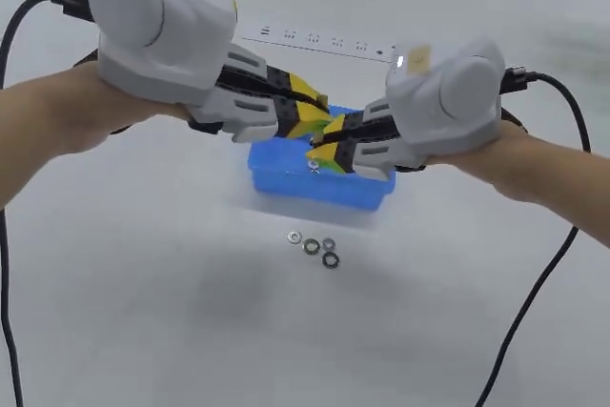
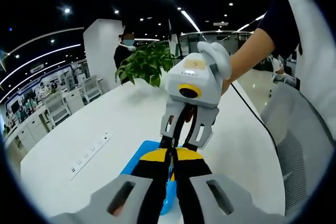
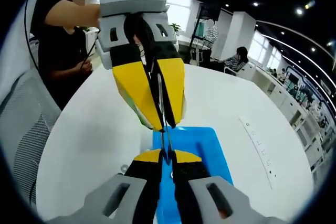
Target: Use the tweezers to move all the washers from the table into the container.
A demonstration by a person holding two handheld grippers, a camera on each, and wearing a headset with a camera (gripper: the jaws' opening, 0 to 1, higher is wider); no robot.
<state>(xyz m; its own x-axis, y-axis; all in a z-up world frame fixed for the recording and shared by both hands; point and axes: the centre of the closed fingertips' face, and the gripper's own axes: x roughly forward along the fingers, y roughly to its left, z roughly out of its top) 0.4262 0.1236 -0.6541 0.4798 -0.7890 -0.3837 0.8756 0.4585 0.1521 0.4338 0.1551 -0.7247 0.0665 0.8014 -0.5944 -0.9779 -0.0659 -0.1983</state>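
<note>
right gripper [image 3: 167, 156] fingers [image 3: 149, 157] pressed together on the tweezers [image 3: 166, 137], bottom centre of the right gripper view; left gripper [image 3: 159, 121] fingers [image 3: 131, 85] come in from the top, also closed on them; my read: one steadies, the other squeezes; tweezers' long axis runs top-to-bottom in that frame, in line with both sets of fingers; which end is the tip, can't tell; in the head view all this hangs over the blue container [image 1: 286, 183] at frame centre, so a drop lands inside; four washers [image 1: 312, 247] lie loose on the counter [image 1: 143, 312] just below it, not yet moved
</note>
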